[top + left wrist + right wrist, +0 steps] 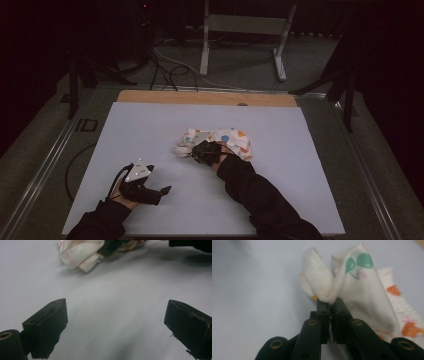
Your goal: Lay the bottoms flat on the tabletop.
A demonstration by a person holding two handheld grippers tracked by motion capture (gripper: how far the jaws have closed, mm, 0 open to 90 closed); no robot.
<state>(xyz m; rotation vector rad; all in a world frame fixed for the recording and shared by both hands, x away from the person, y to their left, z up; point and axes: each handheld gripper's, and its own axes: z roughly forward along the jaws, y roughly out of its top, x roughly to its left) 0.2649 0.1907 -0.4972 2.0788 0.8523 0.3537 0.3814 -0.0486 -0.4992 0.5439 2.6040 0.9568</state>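
White patterned cloth [352, 287] sits clamped in the right gripper [331, 301] fingers; left gripper [115, 322] fingers apart.

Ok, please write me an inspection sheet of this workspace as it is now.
Surface: white sheet on a table, wooden strip at the far edge.
Job's things: crumpled patterned cloth, one fold pinched.
Clutter: nothing seen.
Grippers: right gripper shut on the cloth; left gripper open, resting apart from the cloth.
Cables: black cable beside the table; more cables on the floor behind.
Surroundings: dark room, white metal frame on the floor.
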